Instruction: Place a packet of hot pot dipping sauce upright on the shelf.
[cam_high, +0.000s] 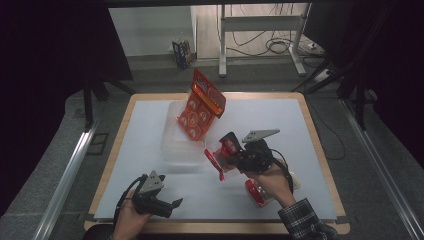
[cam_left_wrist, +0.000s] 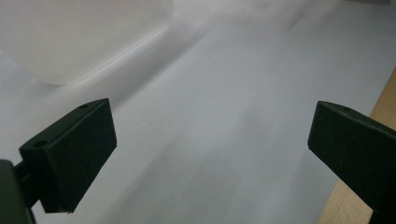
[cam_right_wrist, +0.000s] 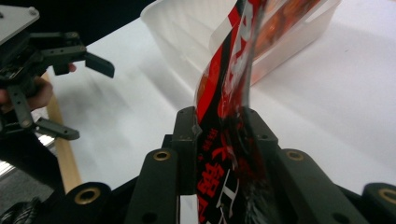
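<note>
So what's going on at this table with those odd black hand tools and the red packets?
A person is working at a table with a tool in each hand. The right tool is clamped on a red and black packet, held up beside a clear plastic bin. An orange blister pack leans upright in that bin. Another red packet lies on the table by the right hand. The left tool is open and holds nothing, low near the table's front edge.
</note>
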